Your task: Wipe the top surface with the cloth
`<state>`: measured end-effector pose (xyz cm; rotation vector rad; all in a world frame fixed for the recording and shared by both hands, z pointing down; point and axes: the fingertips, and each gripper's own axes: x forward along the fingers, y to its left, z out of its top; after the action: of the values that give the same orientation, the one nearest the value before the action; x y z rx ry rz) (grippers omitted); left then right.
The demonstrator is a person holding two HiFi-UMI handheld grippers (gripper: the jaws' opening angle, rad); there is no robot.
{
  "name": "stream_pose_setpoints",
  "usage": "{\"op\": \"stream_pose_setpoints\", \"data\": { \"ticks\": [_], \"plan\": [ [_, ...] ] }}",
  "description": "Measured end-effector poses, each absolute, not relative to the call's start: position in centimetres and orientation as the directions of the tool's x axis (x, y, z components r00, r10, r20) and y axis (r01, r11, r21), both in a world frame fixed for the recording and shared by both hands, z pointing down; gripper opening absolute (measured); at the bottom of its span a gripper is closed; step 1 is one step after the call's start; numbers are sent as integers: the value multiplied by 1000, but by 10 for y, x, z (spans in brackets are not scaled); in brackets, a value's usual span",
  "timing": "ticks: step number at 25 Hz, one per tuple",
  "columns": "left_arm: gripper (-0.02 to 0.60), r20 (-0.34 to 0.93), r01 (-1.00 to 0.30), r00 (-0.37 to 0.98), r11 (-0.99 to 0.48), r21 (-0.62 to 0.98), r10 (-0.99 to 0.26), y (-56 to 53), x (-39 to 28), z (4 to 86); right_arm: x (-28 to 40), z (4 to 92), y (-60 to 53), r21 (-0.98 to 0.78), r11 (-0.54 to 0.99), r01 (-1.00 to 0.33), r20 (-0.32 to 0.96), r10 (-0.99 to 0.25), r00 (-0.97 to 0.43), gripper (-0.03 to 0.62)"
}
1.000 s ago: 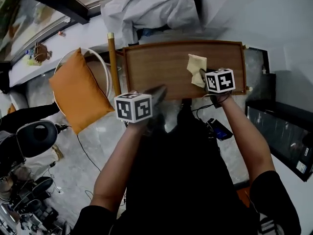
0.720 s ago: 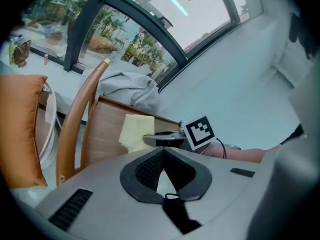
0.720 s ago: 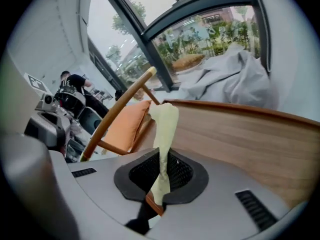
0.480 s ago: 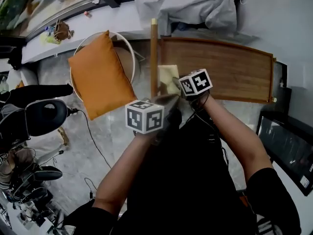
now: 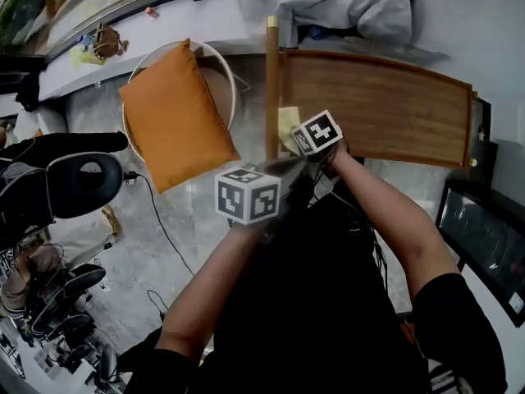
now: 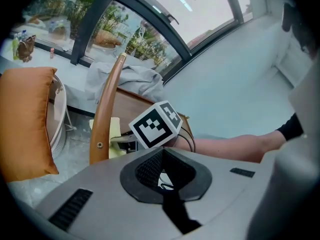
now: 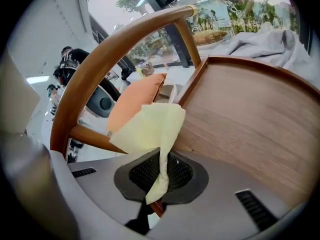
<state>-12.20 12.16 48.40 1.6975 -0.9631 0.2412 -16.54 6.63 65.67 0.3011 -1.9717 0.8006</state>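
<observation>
The wooden top [image 5: 377, 105] [image 7: 255, 114] is a brown board with a raised rim. My right gripper [image 5: 305, 148] [image 7: 159, 184] is shut on a pale yellow cloth [image 7: 150, 129] [image 5: 287, 125] [image 6: 114, 134], held at the top's left near corner beside the curved wooden handle [image 5: 272, 89] [image 7: 120, 44] [image 6: 102, 119]. My left gripper [image 5: 275, 171] [image 6: 162, 171] hangs just short of the top's near edge, left of the right one. Its jaws are shut with nothing between them.
An orange cushion [image 5: 176, 113] [image 6: 25, 119] lies on a round white chair [image 5: 215, 72] left of the top. A grey garment [image 5: 328, 2] is heaped behind the top. A black stool [image 5: 78, 183] and cables crowd the floor at the left; a dark cabinet [image 5: 484, 236] stands right.
My right gripper has dragged the cloth leftward along the top, from its right part to its left near corner by the handle. My left gripper has kept its place near the top's front edge.
</observation>
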Motion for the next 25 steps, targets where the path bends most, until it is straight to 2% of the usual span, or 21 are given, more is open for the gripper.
{"op": "stream_pose_setpoints", "data": {
  "ticks": [5,11,16,25],
  "plan": [
    [8,600,-693,652,-43,719,-463,115,-112,489,-151,658,65,-343,818,-462,874,98,-475,32],
    [8,609,-696,655,-43,716,-447,101,-90,493,-93,654,45,-327,807,-491,886,81,-457,32],
    [8,612,-689,678,-64,722,-406,85,-49,497,-28,655,39,-321,790,-523,904,90,-419,32],
    [8,599,-662,730,-118,740,-329,59,42,501,78,649,7,-301,747,-593,907,33,-419,32]
  ]
}}
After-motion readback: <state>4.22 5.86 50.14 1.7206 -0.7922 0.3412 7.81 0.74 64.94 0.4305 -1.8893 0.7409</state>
